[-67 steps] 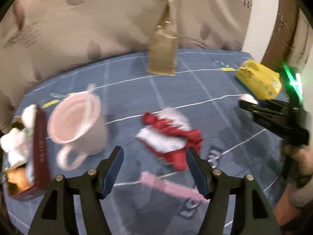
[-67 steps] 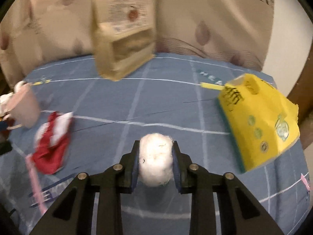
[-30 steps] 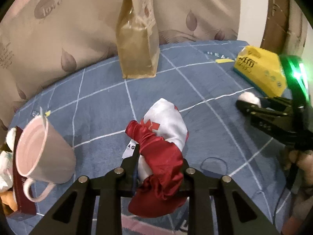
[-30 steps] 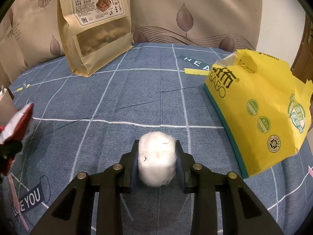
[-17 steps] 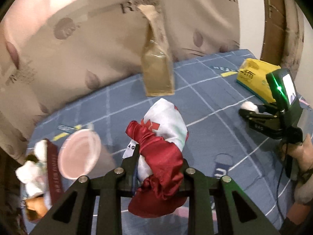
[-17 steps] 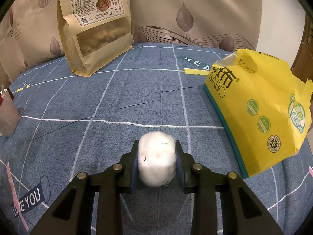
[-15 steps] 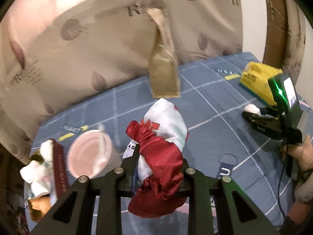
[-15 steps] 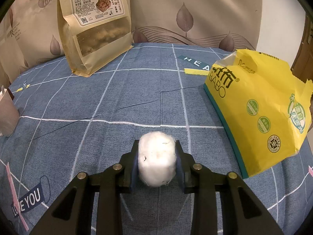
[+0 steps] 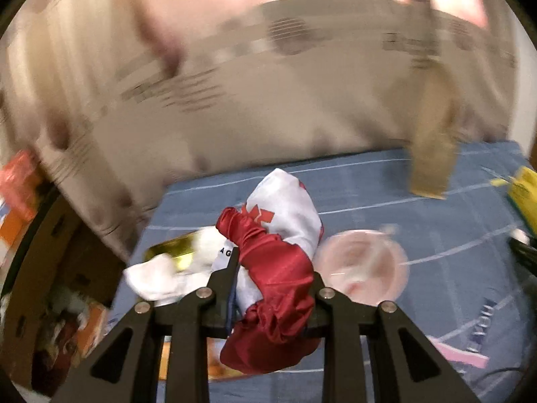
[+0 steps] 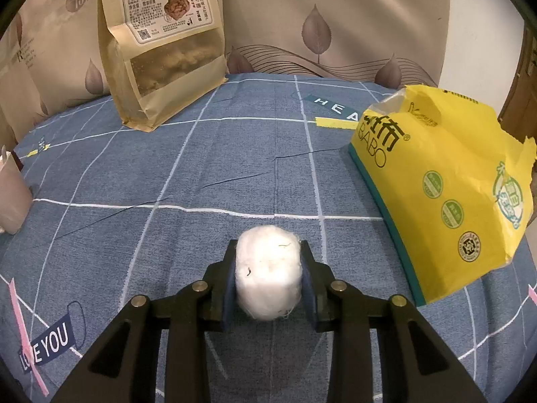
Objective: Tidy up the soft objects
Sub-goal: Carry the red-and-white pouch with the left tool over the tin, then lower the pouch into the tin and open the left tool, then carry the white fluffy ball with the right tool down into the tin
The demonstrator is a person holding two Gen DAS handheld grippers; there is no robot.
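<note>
Jaws of the left gripper [image 9: 273, 277] are clenching the red-and-white cloth [image 9: 278, 255], with the box of soft toys [image 9: 167, 252] lying just left of it; the right gripper [image 10: 267, 273] is pinching the cotton ball [image 10: 267, 272].

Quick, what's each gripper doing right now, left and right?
Left gripper: jaws closed on the red and white cloth, held in the air.
Right gripper: jaws closed on the white cotton ball.

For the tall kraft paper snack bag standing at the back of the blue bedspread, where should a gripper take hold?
Grip the kraft paper snack bag at its flat top edge, coming from above. It stands upright with a bulging, filled lower half; the top looks thin enough for two fingers.
</note>
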